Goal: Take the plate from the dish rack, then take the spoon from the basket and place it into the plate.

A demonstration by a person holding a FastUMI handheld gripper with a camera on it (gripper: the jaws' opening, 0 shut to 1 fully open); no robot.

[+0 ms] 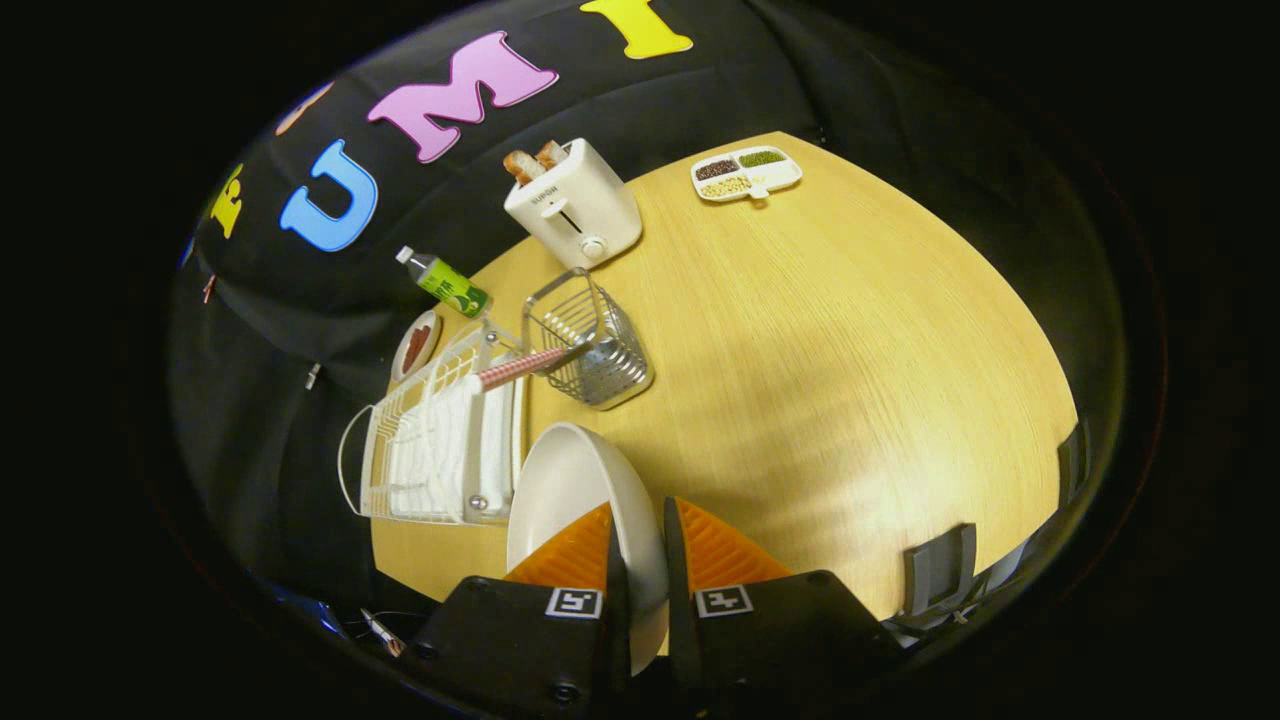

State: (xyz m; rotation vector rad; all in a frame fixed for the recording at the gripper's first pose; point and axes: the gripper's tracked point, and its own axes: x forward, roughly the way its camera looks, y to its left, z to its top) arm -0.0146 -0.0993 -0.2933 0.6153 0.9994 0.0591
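My gripper is shut on the rim of a white plate, which it holds on edge between both fingers, lifted beside the white dish rack. The plate's upper part rises ahead of the fingers, next to the rack's right side. Beyond the plate stands a wire basket on the wooden table. A spoon with a red checked handle leans out of the basket toward the rack; its bowl end lies inside the basket.
A white toaster with bread slices stands behind the basket. A green bottle lies near the rack's far end, beside a small dish. A divided tray of beans sits at the far table edge.
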